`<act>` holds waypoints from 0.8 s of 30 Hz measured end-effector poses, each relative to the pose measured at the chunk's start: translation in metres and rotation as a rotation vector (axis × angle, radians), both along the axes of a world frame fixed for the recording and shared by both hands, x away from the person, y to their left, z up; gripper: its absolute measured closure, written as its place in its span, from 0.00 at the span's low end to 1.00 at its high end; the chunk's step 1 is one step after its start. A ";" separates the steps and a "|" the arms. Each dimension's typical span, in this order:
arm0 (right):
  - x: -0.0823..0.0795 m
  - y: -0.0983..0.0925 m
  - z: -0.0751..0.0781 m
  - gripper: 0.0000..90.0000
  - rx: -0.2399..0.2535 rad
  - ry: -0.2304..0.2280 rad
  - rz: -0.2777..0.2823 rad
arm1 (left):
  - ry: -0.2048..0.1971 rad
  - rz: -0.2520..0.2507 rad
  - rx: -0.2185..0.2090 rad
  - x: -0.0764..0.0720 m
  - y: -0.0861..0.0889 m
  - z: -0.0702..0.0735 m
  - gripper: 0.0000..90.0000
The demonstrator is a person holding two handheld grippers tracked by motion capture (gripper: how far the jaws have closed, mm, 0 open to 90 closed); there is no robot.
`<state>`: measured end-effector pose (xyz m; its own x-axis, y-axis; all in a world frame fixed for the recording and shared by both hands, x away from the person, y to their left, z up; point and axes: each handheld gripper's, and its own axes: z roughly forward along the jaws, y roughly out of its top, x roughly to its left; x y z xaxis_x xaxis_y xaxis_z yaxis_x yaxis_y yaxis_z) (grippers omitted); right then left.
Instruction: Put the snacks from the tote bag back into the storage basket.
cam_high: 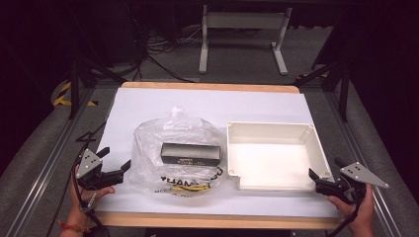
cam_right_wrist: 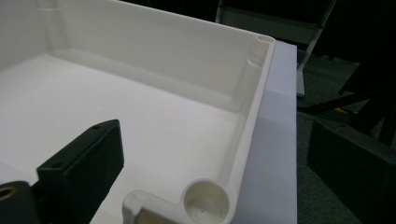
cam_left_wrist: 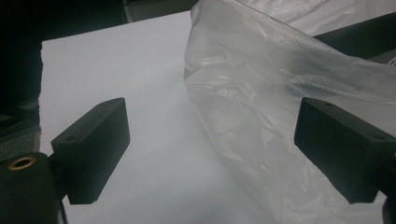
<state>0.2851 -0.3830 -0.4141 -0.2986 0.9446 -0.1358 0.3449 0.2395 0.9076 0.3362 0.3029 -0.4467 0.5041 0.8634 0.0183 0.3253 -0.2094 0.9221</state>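
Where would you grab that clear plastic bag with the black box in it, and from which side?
Probably by the loose film at the near left edge of the plastic bag, coming in from the left. There the film stands up in folds, clear of the black box, and a fold already lies between the open jaws of the left gripper. The box sits too wide and flat for a sure pinch.

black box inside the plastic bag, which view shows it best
The high view: the black box lies whole inside the clear plastic bag, left of the white tray. The left gripper view shows the bag's crinkled film between open tongs, the box at most a dark blur behind it. The right gripper view faces the tray.
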 end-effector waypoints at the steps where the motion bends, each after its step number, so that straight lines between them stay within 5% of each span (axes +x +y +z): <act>1: 0.001 0.001 0.000 0.05 -0.002 0.004 0.011 | -0.002 0.000 0.002 0.000 0.000 0.000 0.13; 15: -0.004 0.002 0.007 0.05 -0.020 -0.019 -0.004 | -0.012 -0.018 0.003 -0.002 0.000 0.000 0.13; 19: -0.009 0.004 0.014 0.11 0.007 -0.031 0.040 | -0.013 -0.022 0.004 -0.003 -0.001 0.000 0.13; 24: -0.013 0.012 0.021 0.13 -0.018 -0.029 0.100 | -0.009 -0.030 0.013 -0.002 -0.002 0.000 0.13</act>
<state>0.2724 -0.3713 -0.3927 -0.3866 0.9078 -0.1628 0.2919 0.2879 0.9121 0.3343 0.3004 -0.4466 0.5297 0.8475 0.0340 0.3103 -0.2309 0.9221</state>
